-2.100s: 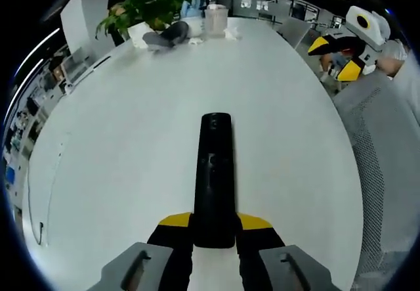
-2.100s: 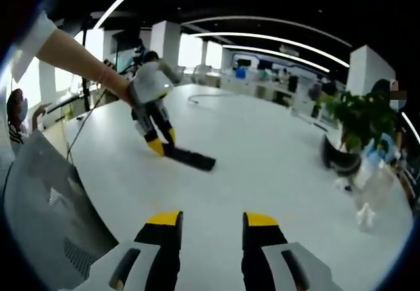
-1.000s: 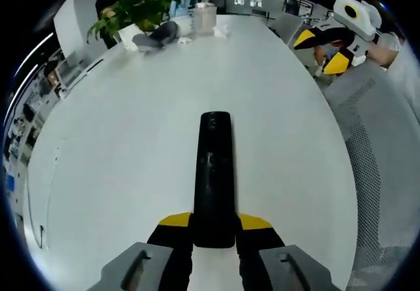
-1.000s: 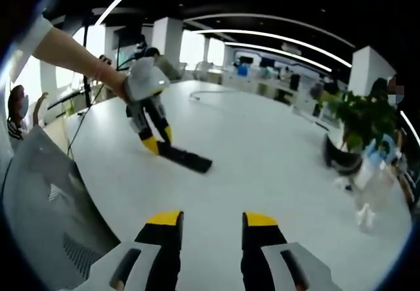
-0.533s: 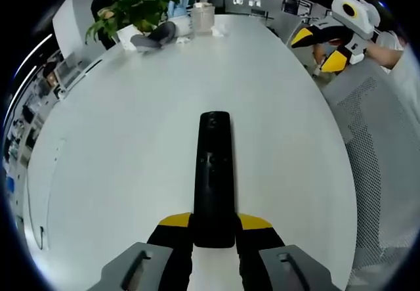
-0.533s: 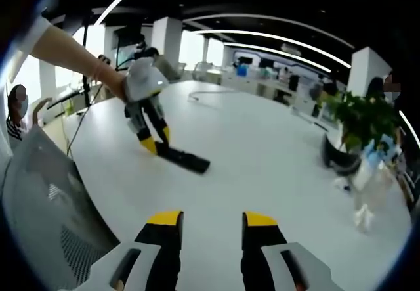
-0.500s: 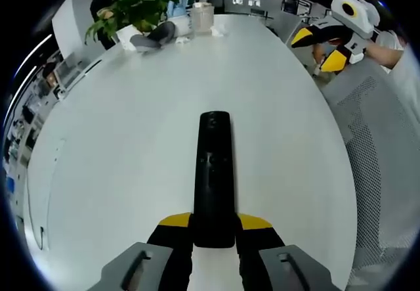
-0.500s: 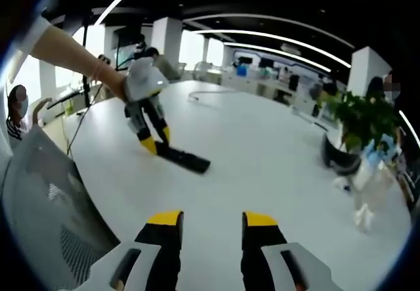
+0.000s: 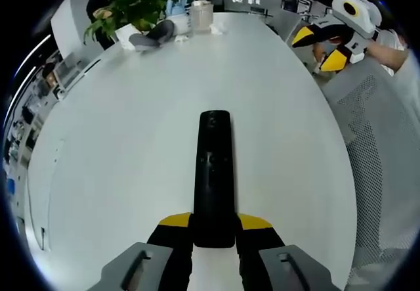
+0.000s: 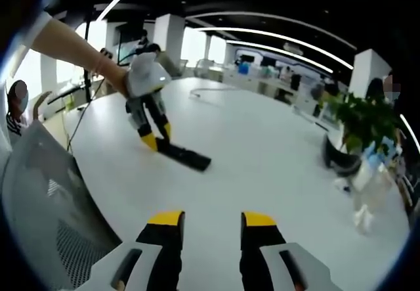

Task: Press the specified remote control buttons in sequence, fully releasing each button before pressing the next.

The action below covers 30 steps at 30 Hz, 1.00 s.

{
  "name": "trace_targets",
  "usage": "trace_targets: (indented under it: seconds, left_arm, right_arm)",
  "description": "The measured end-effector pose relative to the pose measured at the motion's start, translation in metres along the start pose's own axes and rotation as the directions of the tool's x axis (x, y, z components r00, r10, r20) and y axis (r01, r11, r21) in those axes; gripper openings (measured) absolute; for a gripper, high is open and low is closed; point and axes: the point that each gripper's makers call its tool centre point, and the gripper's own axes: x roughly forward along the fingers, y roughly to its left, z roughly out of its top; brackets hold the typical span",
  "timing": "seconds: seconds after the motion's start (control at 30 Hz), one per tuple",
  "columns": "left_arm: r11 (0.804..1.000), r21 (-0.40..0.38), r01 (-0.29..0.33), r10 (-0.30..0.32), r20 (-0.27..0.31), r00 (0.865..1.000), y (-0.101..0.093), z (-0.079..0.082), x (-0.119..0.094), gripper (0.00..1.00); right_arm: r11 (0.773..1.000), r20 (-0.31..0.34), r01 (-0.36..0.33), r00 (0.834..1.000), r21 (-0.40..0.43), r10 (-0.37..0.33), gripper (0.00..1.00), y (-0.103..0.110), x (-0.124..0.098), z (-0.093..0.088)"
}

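A long black remote control (image 9: 214, 166) lies flat on the white table (image 9: 131, 146), its near end clamped between the yellow-tipped jaws of my left gripper (image 9: 214, 223). In the right gripper view the same remote (image 10: 187, 157) points away from the left gripper (image 10: 152, 138), which a person's hand holds from above. My right gripper (image 10: 210, 220) stands open over the table's near edge, with nothing between its jaws. In the left gripper view the right gripper (image 9: 321, 46) hangs at the far right, beyond the table edge, well away from the remote.
A potted plant (image 9: 134, 8), a dark curved object (image 9: 152, 36) and a clear container (image 9: 200, 16) stand at the table's far end. A grey mesh chair (image 9: 384, 166) sits along the right edge. A thin cable (image 10: 207, 94) lies on the far tabletop.
Both views have shifted only slightly with the hands. The remote stays gripped in the left gripper, and the right gripper stays open and away from it.
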Motion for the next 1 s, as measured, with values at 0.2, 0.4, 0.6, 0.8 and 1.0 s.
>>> trace_targets:
  seconds: [0.2,0.4,0.6,0.8,1.0]
  left_arm:
    - [1.0,0.005,0.0,0.0,-0.013,1.0,-0.001,0.0,0.0,0.24]
    - [1.0,0.006,0.0,0.0,-0.015,1.0,-0.004,0.0,0.0,0.24]
    - [1.0,0.014,0.003,-0.003,-0.02,1.0,-0.009,-0.001,-0.001,0.24]
    - [1.0,0.022,0.007,-0.006,-0.025,1.0,-0.013,-0.001,-0.001,0.24]
    - [1.0,0.026,0.01,-0.009,-0.027,1.0,-0.015,-0.001,-0.001,0.24]
  right_arm:
    - [1.0,-0.002,0.002,1.0,-0.001,-0.002,0.31,0.0,0.0,0.0]
    - [1.0,-0.001,-0.002,1.0,-0.004,0.002,0.3,0.001,0.0,0.0]
    - [1.0,0.002,-0.007,1.0,-0.005,0.007,0.3,0.001,0.0,0.0]
    - [1.0,0.002,-0.013,1.0,-0.008,0.013,0.29,0.002,0.0,0.0]
    - [1.0,0.003,-0.017,1.0,-0.01,0.017,0.29,0.004,0.0,0.001]
